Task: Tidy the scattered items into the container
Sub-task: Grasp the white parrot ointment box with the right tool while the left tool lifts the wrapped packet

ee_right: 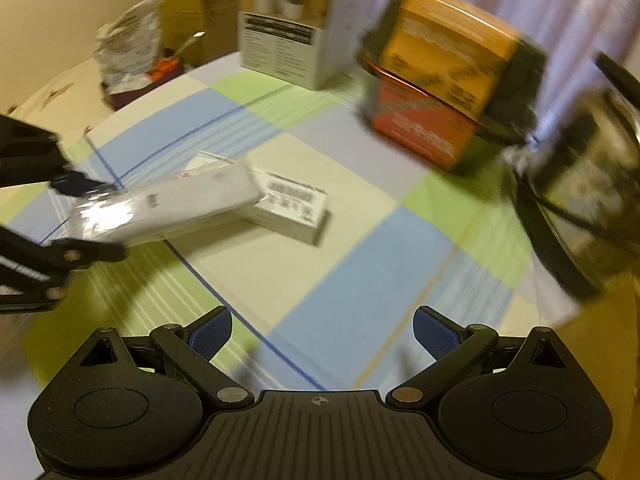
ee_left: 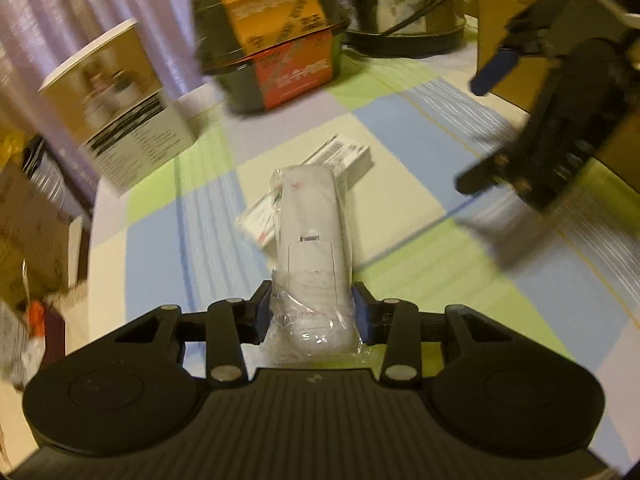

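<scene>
On the bench (ee_right: 400,240), which is covered by a checked cloth of blue, green and cream squares, the left gripper (ee_left: 312,312) pinches a white remote control (ee_left: 310,236) wrapped in clear plastic, its blue pads (ee_left: 363,314) pressed against both sides of the near end. From the right wrist view, the remote control (ee_right: 172,208) is lifted clear of the cloth, roughly level, with its far end above the edge of a small white carton (ee_right: 294,208) bearing a barcode label; whether the two touch cannot be told. That carton (ee_left: 340,156) lies flat on a cream square near the middle of the cloth. Toward the far edge sits a dark, clear-walled container (ee_left: 276,36) holding an orange box and a yellow-orange box stacked one upon the other; the same container (ee_right: 448,76) appears at upper right in the right wrist view. Beside it stands a taller white carton (ee_left: 120,100) with printed text and a product photograph. A shiny metal kettle (ee_right: 580,200) with a dark cord stands at the right side of the bench. The right gripper (ee_right: 322,336) hovers above a blue square with its fingers (ee_right: 434,334) spread wide and nothing between them. Motion blur softens both views, so printed text is not legible.
</scene>
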The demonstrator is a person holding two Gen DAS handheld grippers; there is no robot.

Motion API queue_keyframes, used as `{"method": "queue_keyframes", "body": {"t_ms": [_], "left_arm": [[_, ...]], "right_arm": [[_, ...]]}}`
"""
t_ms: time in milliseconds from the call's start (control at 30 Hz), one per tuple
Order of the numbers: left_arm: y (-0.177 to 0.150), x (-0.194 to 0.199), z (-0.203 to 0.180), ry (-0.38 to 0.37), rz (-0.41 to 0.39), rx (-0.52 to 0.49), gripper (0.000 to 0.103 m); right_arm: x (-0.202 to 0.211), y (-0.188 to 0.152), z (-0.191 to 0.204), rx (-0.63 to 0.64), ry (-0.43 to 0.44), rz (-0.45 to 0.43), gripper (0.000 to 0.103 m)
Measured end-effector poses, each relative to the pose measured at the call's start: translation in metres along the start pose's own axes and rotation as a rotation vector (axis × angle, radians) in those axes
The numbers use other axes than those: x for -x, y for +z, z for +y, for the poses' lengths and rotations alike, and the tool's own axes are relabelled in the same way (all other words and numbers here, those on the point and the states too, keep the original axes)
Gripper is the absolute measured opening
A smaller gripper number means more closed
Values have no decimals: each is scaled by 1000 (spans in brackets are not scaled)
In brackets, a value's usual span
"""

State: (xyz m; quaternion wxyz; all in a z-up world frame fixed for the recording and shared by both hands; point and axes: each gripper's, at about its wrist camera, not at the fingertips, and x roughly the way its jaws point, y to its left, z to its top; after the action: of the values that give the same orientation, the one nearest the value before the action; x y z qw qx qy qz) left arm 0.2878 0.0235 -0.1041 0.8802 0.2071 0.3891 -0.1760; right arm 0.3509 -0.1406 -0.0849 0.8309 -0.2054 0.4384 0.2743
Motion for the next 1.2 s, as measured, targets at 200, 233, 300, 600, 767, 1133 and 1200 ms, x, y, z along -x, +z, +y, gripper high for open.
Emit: {"method": "queue_keyframes", "body": {"t_ms": [200, 233, 300, 600, 767, 1133, 1200], "left_arm": [[-42, 28, 21, 27, 36, 151, 36], [-47, 30, 25, 30, 42, 189, 36], [-56, 31, 32, 22, 69, 277, 35], [-70, 22, 24, -24, 119, 356, 40], [-73, 20, 25, -30, 114, 389, 59], [-71, 18, 23, -19, 122, 369, 46], [-70, 20, 21, -23, 130, 365, 37]], "right_arm": [[-26, 29, 14, 182, 42, -30, 102], [-31, 35, 16, 204, 51, -36, 102], [-40, 45, 20, 256, 73, -43, 102], [-88, 72, 37, 489, 141, 9, 102], [-105, 83, 38, 477, 200, 54, 80], [-84, 68, 41, 257, 184, 145, 41], [-73, 51, 44, 192, 171, 160, 41]]}}
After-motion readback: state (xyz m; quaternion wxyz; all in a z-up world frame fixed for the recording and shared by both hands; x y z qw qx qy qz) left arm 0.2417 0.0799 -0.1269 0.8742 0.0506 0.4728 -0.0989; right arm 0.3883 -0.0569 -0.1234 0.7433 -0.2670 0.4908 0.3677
